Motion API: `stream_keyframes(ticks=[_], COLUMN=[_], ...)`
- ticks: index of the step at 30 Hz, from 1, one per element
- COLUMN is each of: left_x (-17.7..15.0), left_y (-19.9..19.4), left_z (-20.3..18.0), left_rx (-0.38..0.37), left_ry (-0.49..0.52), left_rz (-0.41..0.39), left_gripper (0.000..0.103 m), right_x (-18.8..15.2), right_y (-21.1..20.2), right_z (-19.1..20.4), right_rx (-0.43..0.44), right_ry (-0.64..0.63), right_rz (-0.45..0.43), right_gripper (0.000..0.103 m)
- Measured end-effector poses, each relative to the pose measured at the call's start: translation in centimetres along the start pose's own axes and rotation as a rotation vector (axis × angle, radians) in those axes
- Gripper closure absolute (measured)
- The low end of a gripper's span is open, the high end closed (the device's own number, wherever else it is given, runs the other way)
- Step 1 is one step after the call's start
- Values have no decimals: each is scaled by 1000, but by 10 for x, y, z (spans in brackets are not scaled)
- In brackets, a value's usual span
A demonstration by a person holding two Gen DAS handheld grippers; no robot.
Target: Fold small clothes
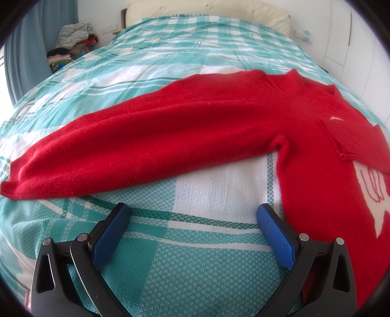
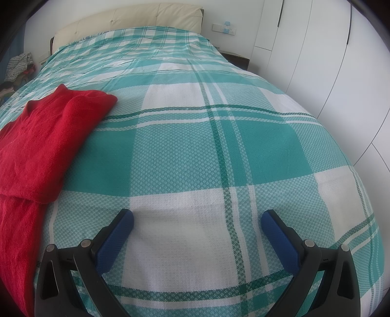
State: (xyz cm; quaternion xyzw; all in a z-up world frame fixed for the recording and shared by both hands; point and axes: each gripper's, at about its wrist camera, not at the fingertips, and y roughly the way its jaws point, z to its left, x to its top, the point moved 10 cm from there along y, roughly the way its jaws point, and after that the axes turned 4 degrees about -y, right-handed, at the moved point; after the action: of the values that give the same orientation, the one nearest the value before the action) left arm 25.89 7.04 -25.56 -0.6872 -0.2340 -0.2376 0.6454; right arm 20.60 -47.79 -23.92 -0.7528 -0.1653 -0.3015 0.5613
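A red knitted sweater point(image 1: 219, 126) with a white motif point(image 1: 373, 190) lies flat on the bed. One sleeve point(image 1: 121, 143) stretches out to the left; the other sleeve's cuff point(image 1: 341, 136) is folded over the chest. My left gripper point(image 1: 192, 214) hovers open over the bedspread just below the armpit, holding nothing. In the right wrist view the sweater point(image 2: 46, 141) lies at the left, its side folded over. My right gripper point(image 2: 197, 219) is open over bare bedspread to the right of it, apart from the cloth.
The bed carries a teal and white checked bedspread point(image 2: 219, 146) with a cream headboard point(image 2: 136, 17) at the far end. A heap of clothes point(image 1: 73, 41) sits beside a blue curtain at the back left. White wardrobe doors point(image 2: 329, 61) run along the right.
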Motion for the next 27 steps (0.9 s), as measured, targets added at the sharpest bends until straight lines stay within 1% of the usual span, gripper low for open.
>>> stream_keyframes(ticks=[13,27], left_x=[-7,-6], left_y=[-6,-6], left_z=[3,3], left_rx=[8,8], left_ry=[11,13], left_rz=[12,13], left_gripper=[0,0], right_x=[0,0], right_y=[0,0], right_z=[0,0], right_rx=[0,0], right_ry=[0,0], right_rz=[0,0], right_gripper=[0,0])
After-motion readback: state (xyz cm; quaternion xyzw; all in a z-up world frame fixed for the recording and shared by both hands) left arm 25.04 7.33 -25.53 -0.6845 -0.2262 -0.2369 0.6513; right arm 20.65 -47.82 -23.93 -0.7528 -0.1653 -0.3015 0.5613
